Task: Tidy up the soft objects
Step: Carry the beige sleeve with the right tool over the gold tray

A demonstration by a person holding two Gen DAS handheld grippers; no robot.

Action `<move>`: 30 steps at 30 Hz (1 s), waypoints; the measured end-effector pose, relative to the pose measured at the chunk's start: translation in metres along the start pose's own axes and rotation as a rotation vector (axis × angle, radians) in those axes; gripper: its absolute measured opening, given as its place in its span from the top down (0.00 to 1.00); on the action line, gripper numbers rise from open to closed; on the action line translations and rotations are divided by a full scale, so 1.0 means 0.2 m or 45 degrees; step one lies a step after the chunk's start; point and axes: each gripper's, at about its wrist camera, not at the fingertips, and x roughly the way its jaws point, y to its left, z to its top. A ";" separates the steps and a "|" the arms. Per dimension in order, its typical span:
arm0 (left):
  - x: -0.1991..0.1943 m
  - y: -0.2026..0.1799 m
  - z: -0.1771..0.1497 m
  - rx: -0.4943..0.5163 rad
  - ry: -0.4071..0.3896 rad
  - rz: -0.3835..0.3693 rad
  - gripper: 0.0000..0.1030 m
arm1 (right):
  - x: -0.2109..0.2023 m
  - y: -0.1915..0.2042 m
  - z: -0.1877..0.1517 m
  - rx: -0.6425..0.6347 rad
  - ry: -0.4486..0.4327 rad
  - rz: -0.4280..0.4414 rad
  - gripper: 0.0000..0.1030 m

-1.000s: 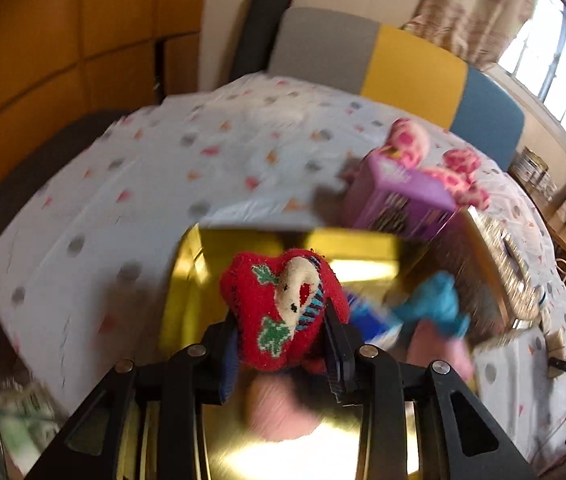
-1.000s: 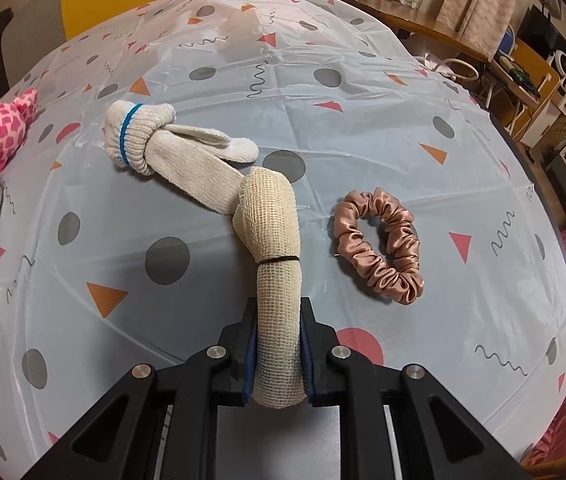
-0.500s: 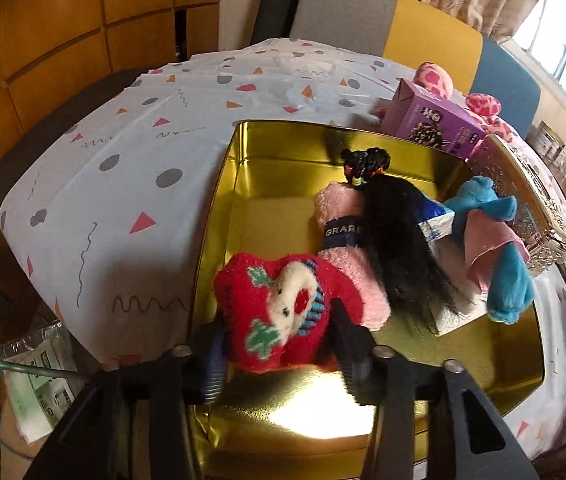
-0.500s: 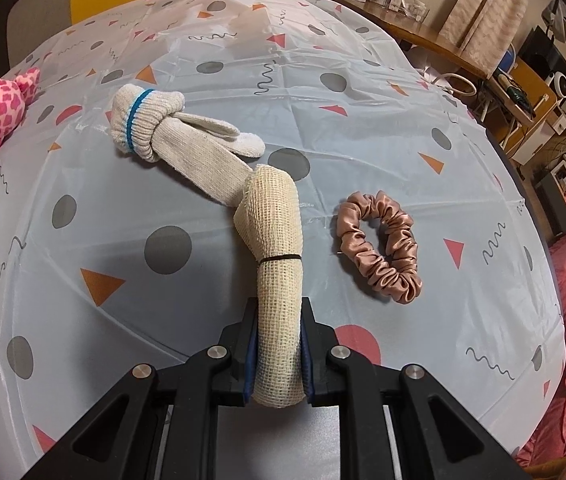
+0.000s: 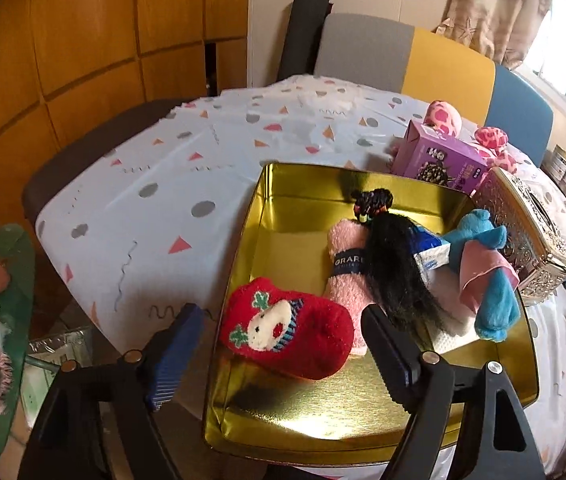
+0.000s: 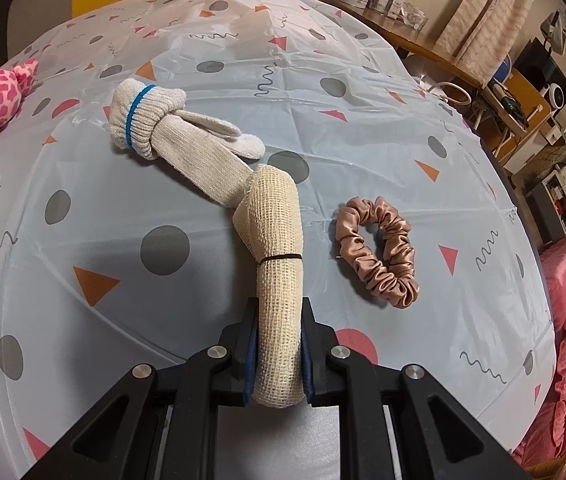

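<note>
L gripper (image 5: 279, 344): jaws opening, pads clear of the red sock (image 5: 289, 330), which lies loose between them on the floor of the gold tin (image 5: 255, 216), near the front-left corner. To do this step well: let the jaws go fully wide, then back straight up and out so neither finger drags the sock or catches the tin's front rim, which sits just under the gripper. Just past the R finger lie the pink roll (image 5: 347, 272) and black hair piece (image 5: 395, 264); avoid snagging those on the way out. The blue plush (image 5: 487, 280) lies further R in the tin.

R gripper (image 6: 279, 344): clenched on the mesh cloth roll (image 6: 277, 264), gripped at its near end; the far end rests on the tablecloth (image 6: 219, 40), touching the knotted cream glove (image 6: 171, 132) ahead-left. Judgement: lift before travelling so it doesn't drag the glove. The satin scrunchie (image 6: 377, 248) lies just R of the roll, not touching.

Surface: slick plastic cloth w/ dots & triangles. Beyond the tin, far R: purple box (image 5: 439, 160), pink spotted plush (image 5: 443, 114), embossed silver box (image 5: 523, 232). Room: wood panelling L, chair back ahead, window and curtain R; shelves and clutter R of the R gripper.
</note>
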 end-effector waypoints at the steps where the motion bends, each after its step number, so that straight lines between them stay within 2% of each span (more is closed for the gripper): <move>1: -0.01 -0.01 0.00 0.005 -0.011 0.009 0.20 | -0.01 0.00 0.00 0.021 0.006 0.015 0.86; 7: -0.07 -0.06 0.00 0.087 -0.071 0.044 0.19 | -0.09 -0.02 0.03 0.152 -0.013 0.170 0.87; 10: -0.08 -0.07 -0.01 0.094 -0.078 0.033 0.19 | -0.17 0.05 0.06 0.145 -0.048 0.227 0.87; 18: -0.08 -0.08 -0.03 0.095 -0.072 0.002 0.17 | -0.35 0.35 0.29 0.064 -0.118 0.305 0.87; 30: -0.05 -0.07 -0.04 0.100 -0.039 -0.016 0.14 | -0.58 0.87 0.66 -0.041 -0.222 0.361 0.87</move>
